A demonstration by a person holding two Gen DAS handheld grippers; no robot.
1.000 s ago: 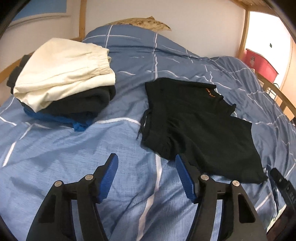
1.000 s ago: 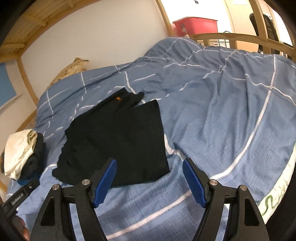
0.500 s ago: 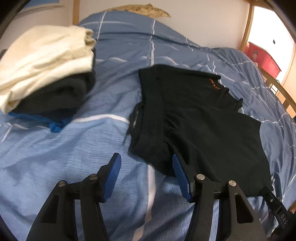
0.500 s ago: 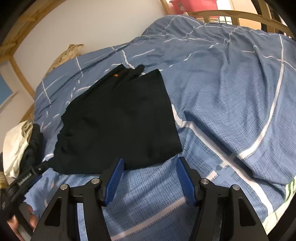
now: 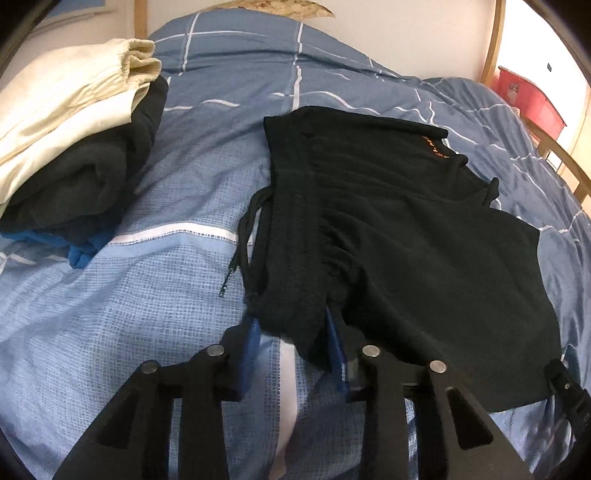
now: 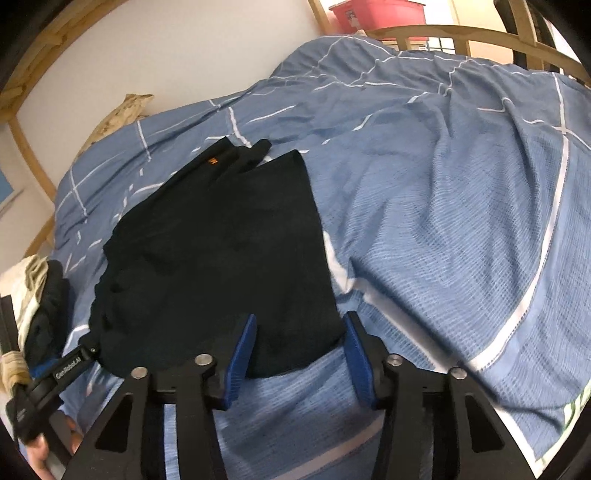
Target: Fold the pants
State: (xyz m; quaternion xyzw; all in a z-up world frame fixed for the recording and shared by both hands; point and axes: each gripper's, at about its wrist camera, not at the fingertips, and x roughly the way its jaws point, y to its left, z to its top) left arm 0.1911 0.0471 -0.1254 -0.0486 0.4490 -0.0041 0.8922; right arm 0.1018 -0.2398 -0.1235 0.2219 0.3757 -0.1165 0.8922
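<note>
A stack of folded clothes (image 5: 70, 147) sits at the far left on the blue quilt (image 5: 147, 295): a cream garment on top, a black one beneath, a strip of bright blue fabric at the bottom. The stack lies well apart from the black pants (image 5: 388, 229), which are spread flat on the quilt near the middle of the bed. Their gathered waistband runs along the left edge, with a black drawstring (image 5: 240, 251) trailing off onto the quilt, and a small orange mark shows near the far edge.

The left gripper (image 5: 293, 343) is at the near waistband corner of the pants. Its blue-padded jaws stand apart, with the corner of the black fabric lying between them; the left pad is just beside the waistband edge and the right pad is partly hidden by the cloth. The pads do not appear pressed together on the fabric.

Further right, in the right wrist view, the right gripper (image 6: 301, 354) is at the near hem corner of the pants (image 6: 221, 258). Its jaws are also spread, the left pad lying over the black fabric and the right pad just past the side edge, over the quilt (image 6: 443, 240). The corner of the leg sits in the gap. A red bin (image 6: 373, 14) stands beyond the wooden bed rail (image 6: 461, 33).
</note>
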